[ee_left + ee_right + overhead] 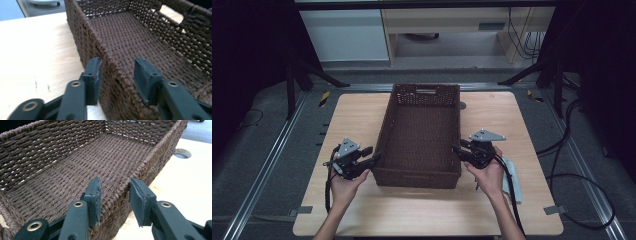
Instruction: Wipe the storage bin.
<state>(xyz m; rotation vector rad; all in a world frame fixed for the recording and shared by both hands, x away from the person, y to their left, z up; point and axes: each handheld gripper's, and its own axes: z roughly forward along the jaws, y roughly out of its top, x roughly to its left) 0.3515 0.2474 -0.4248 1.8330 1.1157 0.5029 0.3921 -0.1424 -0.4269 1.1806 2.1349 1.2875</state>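
A dark brown woven basket (384,127) stands empty in the middle of the wooden table (352,120), long side running away from me. My left gripper (374,154) sits at the basket's near left corner. In the left gripper view its jaws straddle the left wall (117,75), open, one pad (93,75) outside and one inside. My right gripper (455,149) is at the near right side. It also stands open (115,192) astride the right wall (117,200), with the inner pad (96,197) close to the weave.
A round cable hole (462,105) sits in the tabletop just right of the basket's far end. A flat white object (511,177) lies under my right wrist. Black cables (582,180) trail over the floor at right. Bare wood flanks the basket.
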